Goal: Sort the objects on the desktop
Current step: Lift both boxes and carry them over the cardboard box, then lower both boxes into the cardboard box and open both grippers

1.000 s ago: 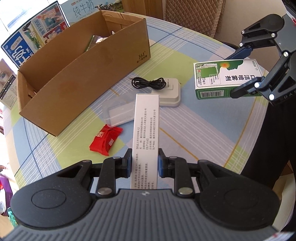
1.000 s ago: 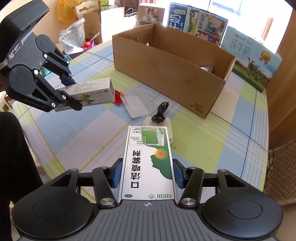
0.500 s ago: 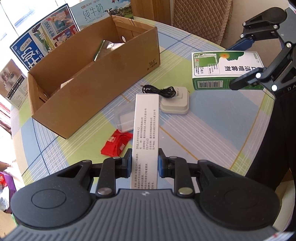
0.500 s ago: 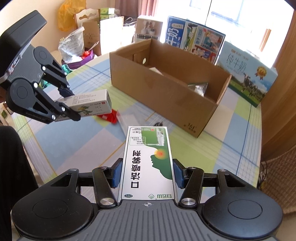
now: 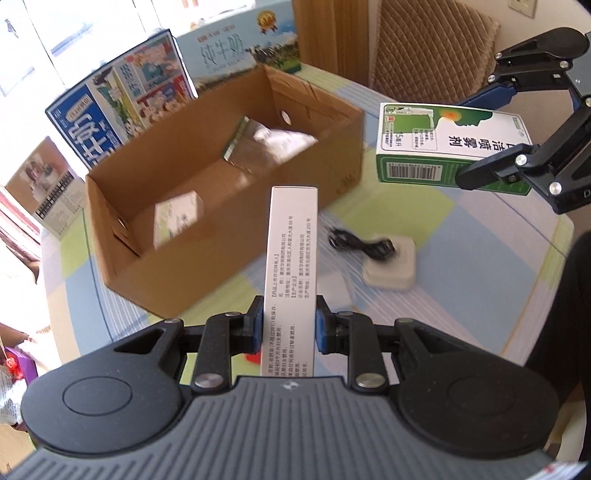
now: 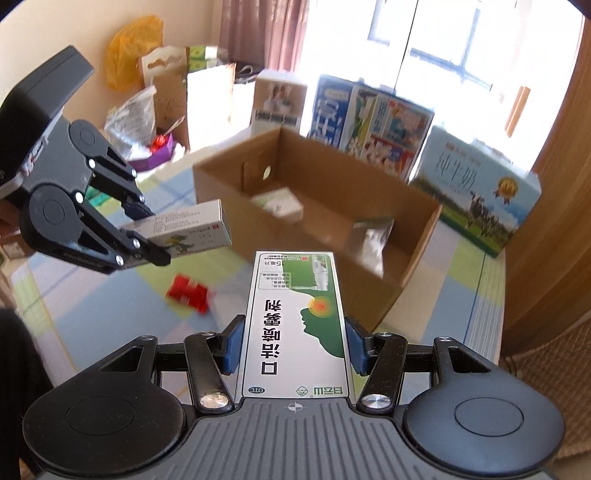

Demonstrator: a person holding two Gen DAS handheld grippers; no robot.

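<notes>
Both boxes are up in the air, near the open brown cardboard box [image 5: 221,173] — carrying step. The left gripper [image 5: 289,325] squeezes a slim white carton [image 5: 291,266]; the right gripper [image 6: 293,345] squeezes a green-and-white spray box [image 6: 295,317]. Next, I think — lift over it, let go.

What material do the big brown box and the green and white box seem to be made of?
Big brown box: seemingly corrugated cardboard, matte, with folded flaps and punched handle holes. Green and white box: likely thin printed paperboard, slightly glossy, with sharp folded edges and a barcode.

Sunlit window [image 6: 443,40], maroon curtain [image 6: 258,33], wicker chair [image 5: 432,48].
</notes>
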